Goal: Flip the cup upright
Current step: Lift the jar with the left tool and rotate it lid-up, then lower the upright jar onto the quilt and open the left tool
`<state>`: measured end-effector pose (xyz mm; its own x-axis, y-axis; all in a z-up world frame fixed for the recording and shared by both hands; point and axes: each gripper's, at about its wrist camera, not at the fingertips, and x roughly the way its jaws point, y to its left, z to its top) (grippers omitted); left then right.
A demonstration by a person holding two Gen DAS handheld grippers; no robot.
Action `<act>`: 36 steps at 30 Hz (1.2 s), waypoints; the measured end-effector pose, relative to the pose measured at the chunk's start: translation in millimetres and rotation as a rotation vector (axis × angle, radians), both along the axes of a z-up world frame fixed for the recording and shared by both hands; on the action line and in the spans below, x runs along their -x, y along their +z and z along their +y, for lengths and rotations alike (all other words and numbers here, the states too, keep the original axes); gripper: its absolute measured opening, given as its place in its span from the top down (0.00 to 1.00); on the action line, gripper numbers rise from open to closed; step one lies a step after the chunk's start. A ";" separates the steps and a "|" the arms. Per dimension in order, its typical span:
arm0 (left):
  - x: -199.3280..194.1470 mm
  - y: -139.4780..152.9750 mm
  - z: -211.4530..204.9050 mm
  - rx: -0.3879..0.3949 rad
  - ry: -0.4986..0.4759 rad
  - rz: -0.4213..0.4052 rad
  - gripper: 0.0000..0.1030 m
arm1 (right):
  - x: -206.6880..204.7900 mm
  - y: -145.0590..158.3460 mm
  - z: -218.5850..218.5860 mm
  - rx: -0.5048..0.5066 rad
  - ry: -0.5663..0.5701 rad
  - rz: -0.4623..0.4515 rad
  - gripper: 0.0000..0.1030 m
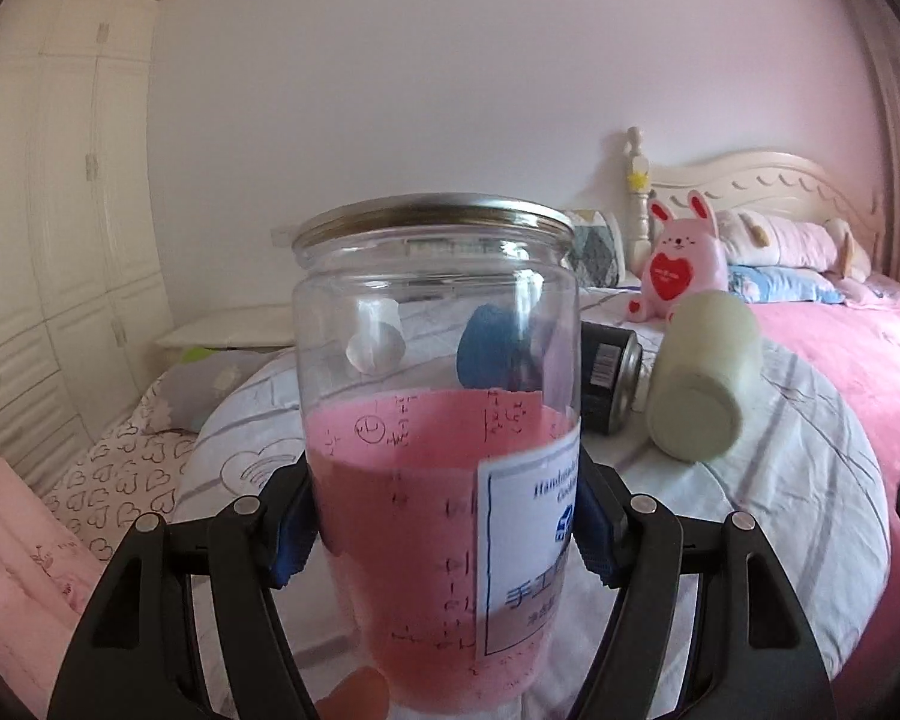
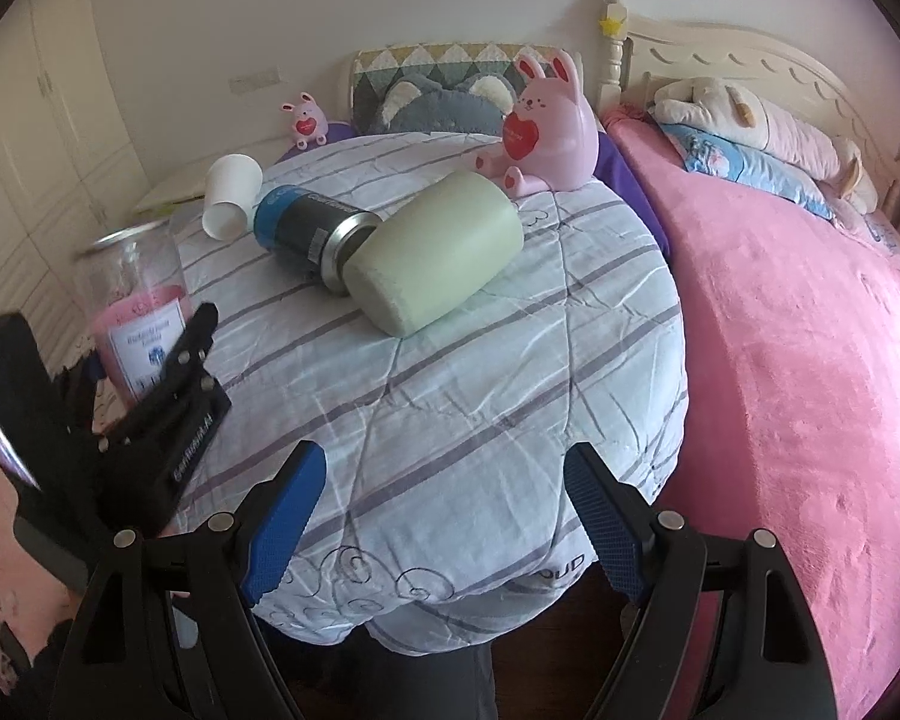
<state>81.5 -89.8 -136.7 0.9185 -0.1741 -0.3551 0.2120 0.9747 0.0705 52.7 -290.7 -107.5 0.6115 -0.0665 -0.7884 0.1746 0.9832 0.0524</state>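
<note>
Clear plastic, metal-rimmed and wrapped in a pink label, the jar (image 1: 438, 420) stands upright, clamped low on its sides between the blue pads (image 1: 291, 531) of the left gripper (image 1: 444, 528). In the right wrist view the same jar (image 2: 135, 312) shows at the near left edge of the striped quilt (image 2: 450, 372), held by the left gripper (image 2: 168, 384).

The right gripper (image 2: 444, 522) hangs with its jaws spread wide and nothing between them, over the quilt's near edge. Ahead of it and slightly left, well apart, the pale green cup (image 2: 438, 252) lies on its side, base toward the gripper. A dark can (image 2: 312, 228) with a blue band lies against it on the left, and a white paper cup (image 2: 231, 195) lies tipped beyond that. A pink rabbit toy (image 2: 546, 132) sits farther back.

From the left gripper, the green cup (image 1: 702, 378) lies ahead to the right, beyond the jar.
</note>
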 end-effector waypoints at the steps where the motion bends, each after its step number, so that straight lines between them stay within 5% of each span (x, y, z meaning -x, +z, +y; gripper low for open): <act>1: 3.2 -0.1 1.7 -0.002 -0.006 -0.002 0.31 | 0.9 0.1 2.1 0.002 0.002 0.000 0.20; 7: 10.5 -4.6 -4.1 -0.014 -0.034 0.014 0.29 | 9.4 5.2 20.4 0.018 0.020 -0.004 0.20; 14: 16.7 -2.4 -6.2 -0.031 -0.074 0.032 0.07 | 20.5 15.0 33.1 0.037 0.020 -0.030 0.20; 22: 24.3 11.9 2.3 -0.020 -0.088 0.056 0.03 | 33.2 26.4 37.2 0.043 0.009 -0.068 0.20; 31: 66.3 72.1 29.4 -0.011 -0.087 0.057 0.00 | 68.2 62.2 39.4 0.022 -0.026 -0.245 0.20; 36: 95.7 109.7 48.9 -0.075 -0.022 0.108 0.00 | 83.1 75.0 40.7 0.027 -0.049 -0.321 0.20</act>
